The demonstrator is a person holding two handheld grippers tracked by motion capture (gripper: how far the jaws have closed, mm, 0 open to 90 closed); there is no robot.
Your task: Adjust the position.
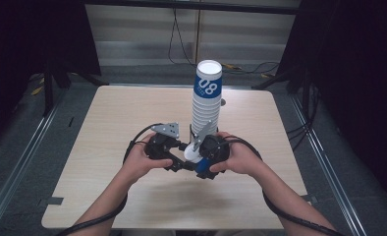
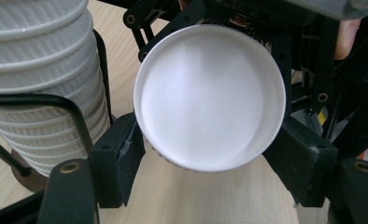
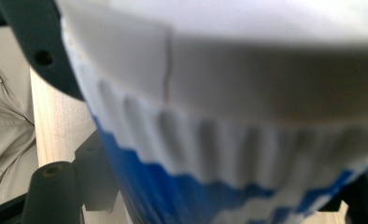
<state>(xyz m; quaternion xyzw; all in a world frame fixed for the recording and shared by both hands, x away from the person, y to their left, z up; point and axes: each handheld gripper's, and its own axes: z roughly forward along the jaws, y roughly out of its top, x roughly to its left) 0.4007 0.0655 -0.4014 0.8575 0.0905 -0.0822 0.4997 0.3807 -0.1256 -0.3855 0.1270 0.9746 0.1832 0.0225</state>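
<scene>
Light falls evenly from above onto the bench [image 1: 132, 118], pale and bright, while the room beyond it sinks into near black at both sides. Shadows under the hands are short and soft. In the left gripper view the white cup [image 2: 210, 98] held between the jaws is sharp, with a gentle sheen and no harsh glare; the stack of cups [image 2: 42, 79] beside it curves at the frame edge. In the right gripper view the cup [image 3: 229, 140] sits so close that it blurs throughout.
</scene>
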